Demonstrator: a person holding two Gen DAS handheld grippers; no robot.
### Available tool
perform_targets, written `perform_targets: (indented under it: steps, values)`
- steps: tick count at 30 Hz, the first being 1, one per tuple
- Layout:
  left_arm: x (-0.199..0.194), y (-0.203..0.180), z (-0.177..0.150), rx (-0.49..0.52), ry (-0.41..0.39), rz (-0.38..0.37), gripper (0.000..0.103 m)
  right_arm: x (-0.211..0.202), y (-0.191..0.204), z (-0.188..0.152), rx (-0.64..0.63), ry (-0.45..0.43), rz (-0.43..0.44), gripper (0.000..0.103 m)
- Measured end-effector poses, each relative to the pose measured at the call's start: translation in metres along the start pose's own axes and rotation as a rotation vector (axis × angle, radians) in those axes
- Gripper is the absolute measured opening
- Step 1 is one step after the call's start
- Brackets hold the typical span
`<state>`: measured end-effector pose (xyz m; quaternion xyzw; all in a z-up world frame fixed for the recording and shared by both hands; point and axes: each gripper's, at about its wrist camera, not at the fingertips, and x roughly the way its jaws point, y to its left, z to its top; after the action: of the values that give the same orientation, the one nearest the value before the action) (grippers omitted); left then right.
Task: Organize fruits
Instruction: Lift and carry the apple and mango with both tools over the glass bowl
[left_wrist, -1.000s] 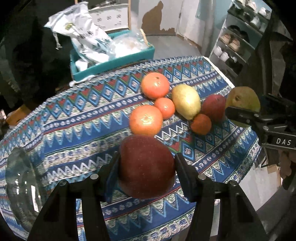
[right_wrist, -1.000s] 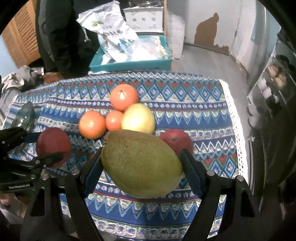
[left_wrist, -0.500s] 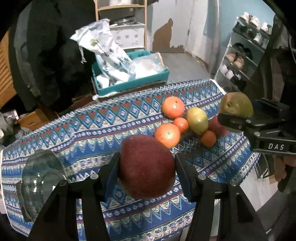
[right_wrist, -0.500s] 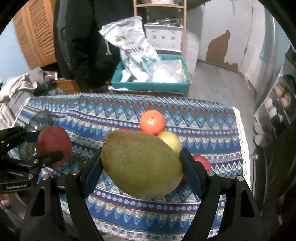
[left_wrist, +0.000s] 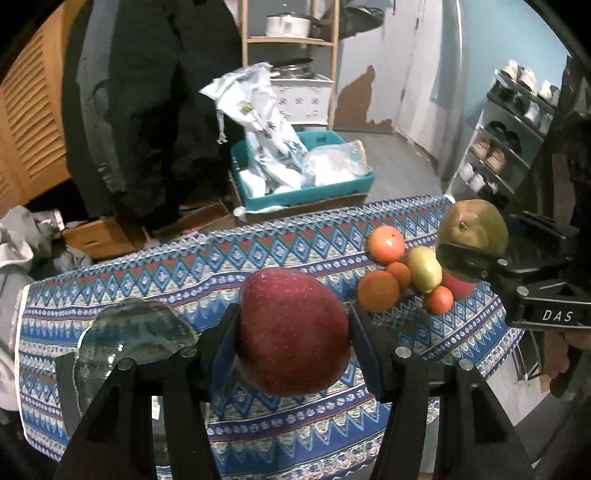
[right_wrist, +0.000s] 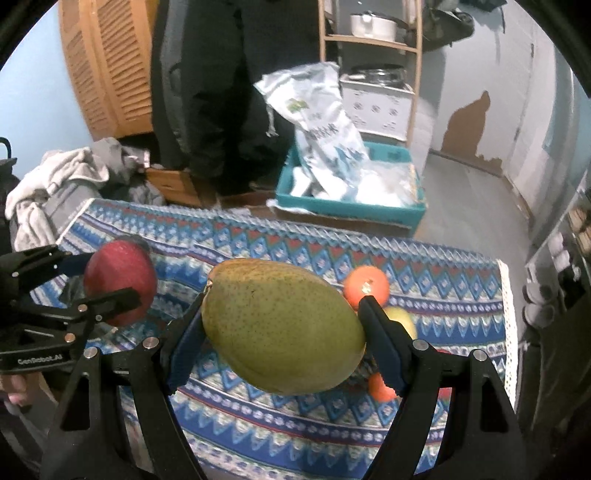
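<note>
The right claw (left_wrist: 476, 236) body reads "DAS"; the left claw (right_wrist: 110, 280) body reads "GenRobot.AI"; the print on the white bag (right_wrist: 325, 125) is unreadable.

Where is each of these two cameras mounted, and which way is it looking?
Left wrist: on the left gripper, looking down past its jaws, shut on the dark red apple; right gripper at right.
Right wrist: on that gripper, jaws shut on the green speckled mango; a fingertip at left.
Shared: patterned blue tablecloth, both fruits.

Patterned tablecloth (left_wrist: 155, 280); teal crate (right_wrist: 354, 208) holding white printed bag (right_wrist: 321, 122); wooden shelf unit with pot (right_wrist: 373, 24); shoe rack (left_wrist: 509, 136); louvred wooden doors (right_wrist: 107, 66).
</note>
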<state>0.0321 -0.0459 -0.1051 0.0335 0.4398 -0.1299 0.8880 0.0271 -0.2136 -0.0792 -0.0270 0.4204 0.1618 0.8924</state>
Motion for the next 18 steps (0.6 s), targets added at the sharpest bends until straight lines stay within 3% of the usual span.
perform_targets:
  steps: [18]
  values:
    - [-0.034,0.081,-0.013,-0.117,-0.048,0.069,0.060,0.027,0.095,0.046,-0.082,-0.016,0.131,0.080]
